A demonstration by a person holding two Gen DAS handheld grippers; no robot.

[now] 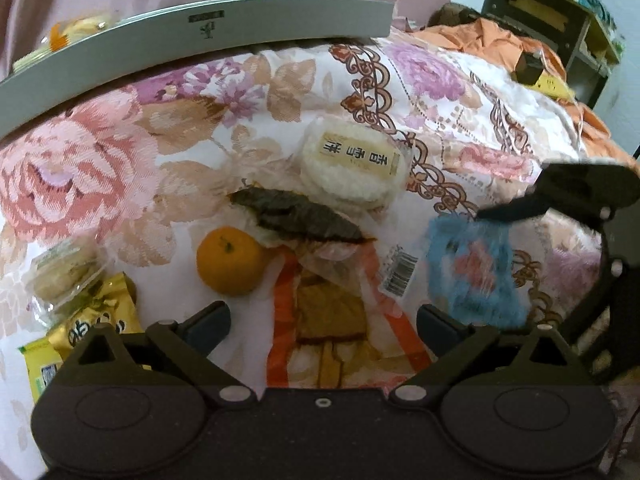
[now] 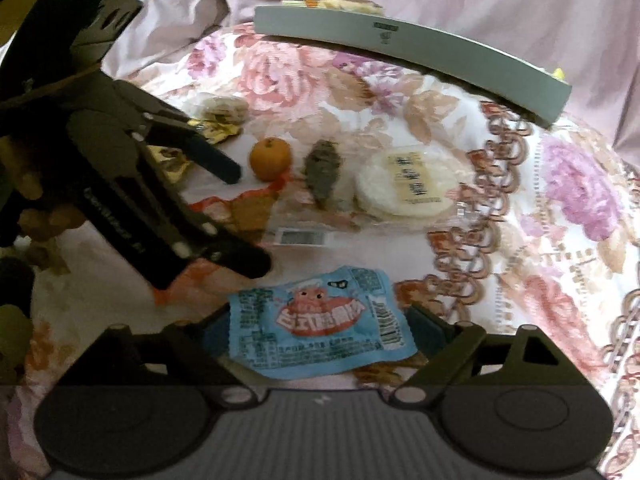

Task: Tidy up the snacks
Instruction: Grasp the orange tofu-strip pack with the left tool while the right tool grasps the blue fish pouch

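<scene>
Between the fingers of my right gripper (image 2: pixel 320 332) lies a blue snack packet (image 2: pixel 320 320), and both pads touch its side edges. From the left wrist view the same packet (image 1: pixel 472 276) is blurred under one right finger (image 1: pixel 508 208). My left gripper (image 1: pixel 324 320) stands open over a clear packet with orange stripes (image 1: pixel 340 320), not touching it. Beyond it lie a mandarin (image 1: pixel 230 260), a dark seaweed snack (image 1: pixel 296 216) and a white rice-cracker pack (image 1: pixel 352 164). A grey tray (image 1: pixel 200 40) at the back holds several snacks.
Everything rests on a floral bedspread (image 1: pixel 80 168). Wrapped biscuits (image 1: pixel 64 268), a gold packet (image 1: pixel 96 320) and a yellow-green packet (image 1: pixel 36 364) lie at the left. Orange cloth (image 1: pixel 500 40) and a dark shelf (image 1: pixel 560 20) are at the far right.
</scene>
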